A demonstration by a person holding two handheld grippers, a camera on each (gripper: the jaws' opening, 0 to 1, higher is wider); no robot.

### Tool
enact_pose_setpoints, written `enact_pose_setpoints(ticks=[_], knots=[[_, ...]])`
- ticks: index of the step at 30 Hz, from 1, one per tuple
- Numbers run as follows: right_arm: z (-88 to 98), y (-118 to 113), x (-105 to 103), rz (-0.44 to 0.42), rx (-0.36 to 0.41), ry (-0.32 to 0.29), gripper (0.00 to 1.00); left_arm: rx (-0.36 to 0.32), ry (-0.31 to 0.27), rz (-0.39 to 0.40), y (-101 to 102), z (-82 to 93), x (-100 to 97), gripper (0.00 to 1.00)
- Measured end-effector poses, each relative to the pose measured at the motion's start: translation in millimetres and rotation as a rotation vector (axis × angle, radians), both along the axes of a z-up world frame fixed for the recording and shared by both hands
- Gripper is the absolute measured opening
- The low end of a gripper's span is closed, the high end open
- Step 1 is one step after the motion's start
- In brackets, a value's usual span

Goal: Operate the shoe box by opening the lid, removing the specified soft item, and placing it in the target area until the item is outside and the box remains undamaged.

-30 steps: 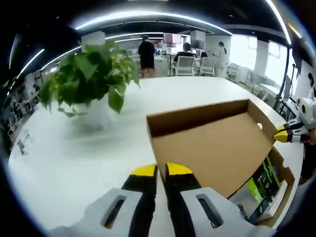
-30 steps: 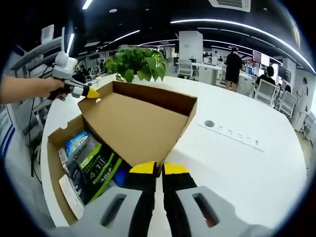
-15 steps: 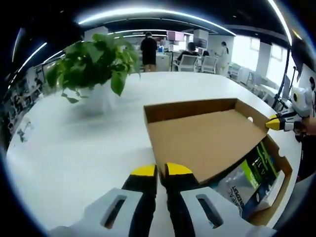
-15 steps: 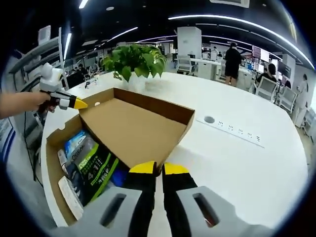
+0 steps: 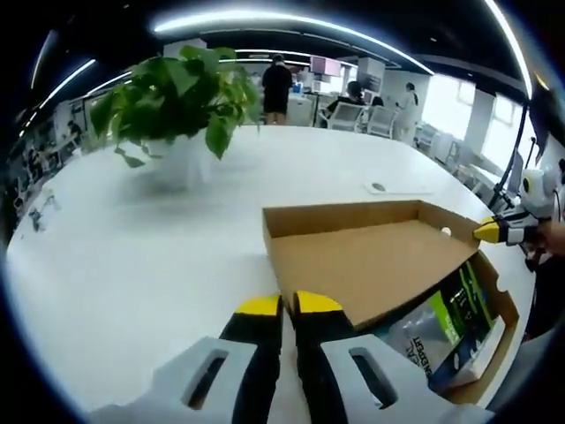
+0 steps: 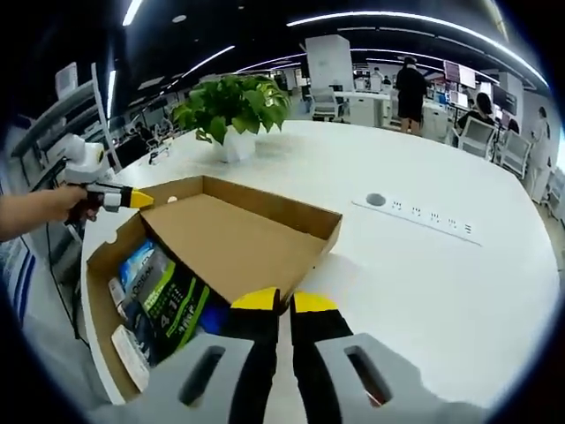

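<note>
The brown cardboard shoe box [image 6: 97, 274] stands open at the table's edge. Its lid [image 6: 234, 238] is swung back, inner side up, nearly flat over the white table. My right gripper [image 6: 282, 300] is shut on the lid's near corner. My left gripper [image 6: 146, 200] comes in from the left, held by a hand, and pinches the far corner. In the left gripper view my left gripper [image 5: 282, 305] is shut on the lid [image 5: 371, 261], and the right gripper [image 5: 481, 232] grips the opposite corner. A green-and-black soft pack [image 6: 177, 296] [image 5: 455, 309] and a blue pack [image 6: 139, 261] lie inside the box.
A potted green plant [image 6: 234, 102] [image 5: 177, 97] stands on the white table behind the lid. A white power strip [image 6: 433, 228] and a round cable grommet [image 6: 375, 200] lie to the lid's right. People and office chairs are far behind.
The lid has swung further back and down, from tilted up to nearly flat. Both grippers keep hold of its corners and have lowered with it.
</note>
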State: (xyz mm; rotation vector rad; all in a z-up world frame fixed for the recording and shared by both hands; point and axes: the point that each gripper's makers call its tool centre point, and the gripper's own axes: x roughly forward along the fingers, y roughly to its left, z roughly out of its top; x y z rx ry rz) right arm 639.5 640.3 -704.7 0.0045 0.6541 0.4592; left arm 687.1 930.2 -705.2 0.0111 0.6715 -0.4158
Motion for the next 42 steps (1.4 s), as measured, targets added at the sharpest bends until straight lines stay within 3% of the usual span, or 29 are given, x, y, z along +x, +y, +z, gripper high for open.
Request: enact_pose_setpoints(ticks=[10,16,25,28,42], knots=[[-2.2,-1,1,-0.023,0.021,0.018,0.02,-0.019,0.018,0.014,0,-3.9,0.1,0.01],[-1.0,0,1,-0.024,0.018,0.018,0.02,0.005,0.033,-0.001,-1,-3.7,1.0,0.02],[2.0,2,1,-0.001,-0.016,0.010,0.05,0.027,0.032,-0.027,-1,-1.3,-0.1,0.03],[2.3,4,-2,0.050,-0.059,-0.015,0.07,0.036,0.032,-0.031,-2,-0.8,-1.3,0.03],[16.3,4,-18,0.064,-0.052,-0.035,0.16,0.045,0.020,-0.082,-6,9.6,-20.8,0.13]])
